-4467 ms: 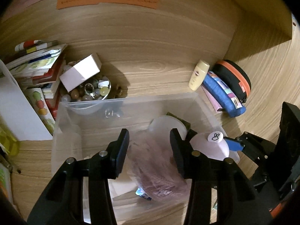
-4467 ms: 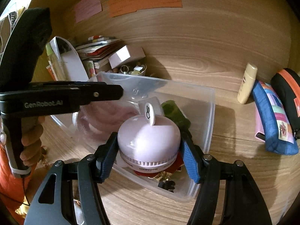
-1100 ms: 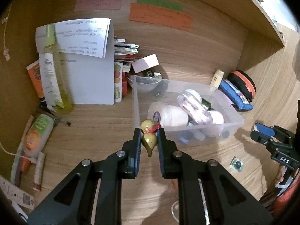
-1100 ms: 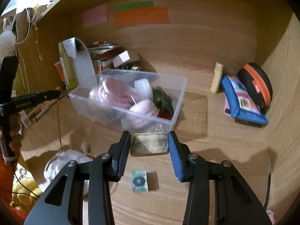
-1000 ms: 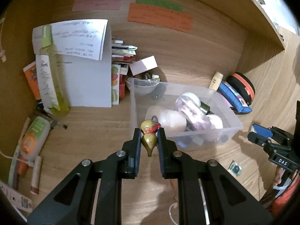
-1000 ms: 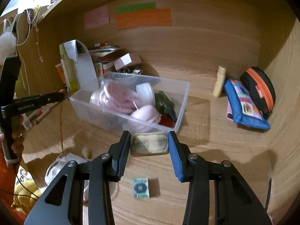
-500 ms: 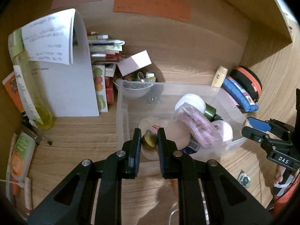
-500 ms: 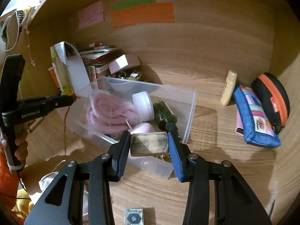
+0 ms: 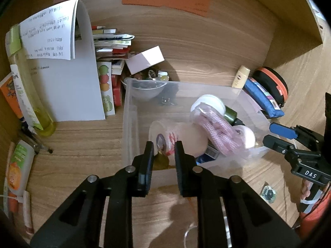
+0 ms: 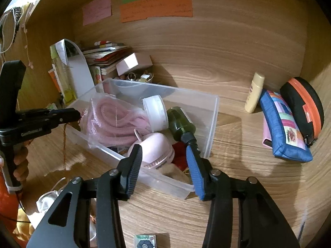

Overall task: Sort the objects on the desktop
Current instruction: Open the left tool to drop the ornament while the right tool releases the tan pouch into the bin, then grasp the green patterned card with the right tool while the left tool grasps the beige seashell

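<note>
Our left gripper point(image 9: 164, 150) jaws parting, olive charm point(image 9: 161, 162) dropped free; right gripper point(image 10: 165, 161) widening, empty, over clear plastic bin point(image 10: 213, 111).

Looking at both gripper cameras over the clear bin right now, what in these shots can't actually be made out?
- Notes on the back wall, such as the orange note: the writing is too small and blurred in both views.
- Small olive object by the left gripper: blurred and partly behind the jaw, so what it is stays unclear.
- Floor of the clear bin, right wrist view: covered by the bagged pink rope.
- Small patterned packet: cut off by the bottom edge.
</note>
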`<control>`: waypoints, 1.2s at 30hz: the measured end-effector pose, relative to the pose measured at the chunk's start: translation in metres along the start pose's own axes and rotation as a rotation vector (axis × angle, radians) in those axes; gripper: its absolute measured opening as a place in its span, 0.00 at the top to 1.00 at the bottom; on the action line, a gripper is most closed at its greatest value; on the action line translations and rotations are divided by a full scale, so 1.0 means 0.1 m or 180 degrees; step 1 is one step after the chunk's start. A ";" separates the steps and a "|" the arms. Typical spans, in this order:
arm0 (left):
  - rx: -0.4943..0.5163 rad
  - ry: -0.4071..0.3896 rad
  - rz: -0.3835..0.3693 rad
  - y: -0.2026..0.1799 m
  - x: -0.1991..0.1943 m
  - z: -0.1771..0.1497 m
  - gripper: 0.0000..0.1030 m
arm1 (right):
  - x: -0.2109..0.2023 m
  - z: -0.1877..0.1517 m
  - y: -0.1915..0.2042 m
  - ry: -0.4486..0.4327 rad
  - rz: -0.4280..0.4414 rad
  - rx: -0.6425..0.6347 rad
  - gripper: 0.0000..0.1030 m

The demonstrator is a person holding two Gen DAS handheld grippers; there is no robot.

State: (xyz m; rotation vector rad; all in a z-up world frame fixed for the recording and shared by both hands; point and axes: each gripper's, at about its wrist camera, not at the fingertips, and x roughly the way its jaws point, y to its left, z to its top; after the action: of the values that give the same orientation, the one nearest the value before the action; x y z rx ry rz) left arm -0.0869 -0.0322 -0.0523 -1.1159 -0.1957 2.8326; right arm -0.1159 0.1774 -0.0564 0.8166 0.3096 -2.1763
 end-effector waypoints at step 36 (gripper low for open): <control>0.0566 0.0758 -0.0313 -0.71 0.15 -0.59 0.57 | -0.22 -0.90 0.02 0.0434 0.0183 0.0120 0.40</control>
State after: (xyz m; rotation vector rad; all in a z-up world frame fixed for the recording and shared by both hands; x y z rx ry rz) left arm -0.0551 0.0453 -0.0945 -1.3471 0.0185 2.5460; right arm -0.0624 0.2302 -0.1108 0.9855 0.3102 -2.0829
